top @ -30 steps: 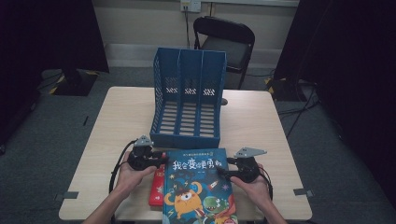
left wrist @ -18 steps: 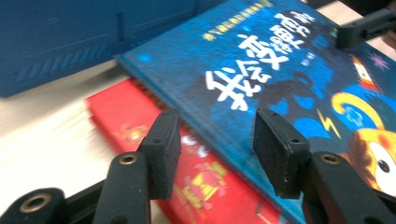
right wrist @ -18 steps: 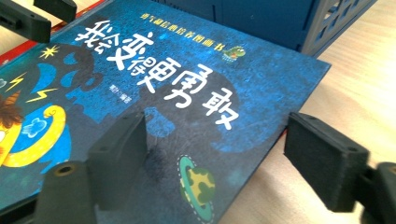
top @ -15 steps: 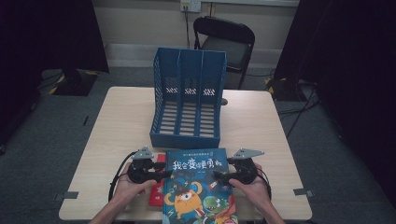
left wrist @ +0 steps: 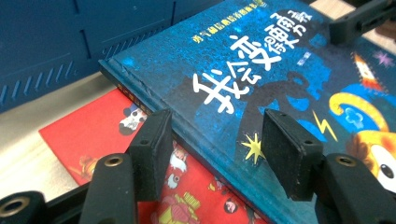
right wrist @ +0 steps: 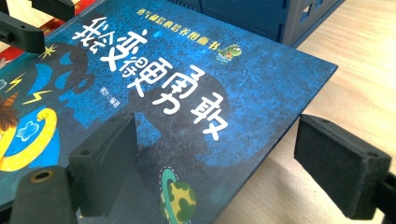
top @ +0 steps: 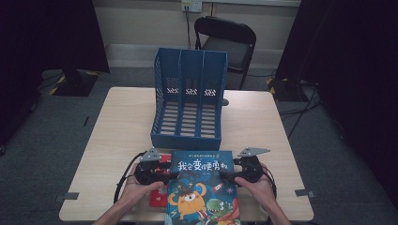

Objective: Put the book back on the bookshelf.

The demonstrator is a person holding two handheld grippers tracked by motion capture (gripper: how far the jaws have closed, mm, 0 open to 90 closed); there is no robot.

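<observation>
Grippers, pair. Left gripper (left wrist: 215,154): jaws apart, straddling the spine edge of the blue book (left wrist: 280,93), gripping nothing. Right gripper (right wrist: 229,163): jaws wide, straddling the book's opposite edge, likewise empty. Both set at facing sides, probably to lift the book level. Blue book: flat at the table's (top: 117,131) near edge, overlapping a red book (left wrist: 88,135) beneath. Blue rack (top: 190,101): just behind, three slots open toward the person, the likely destination.
</observation>
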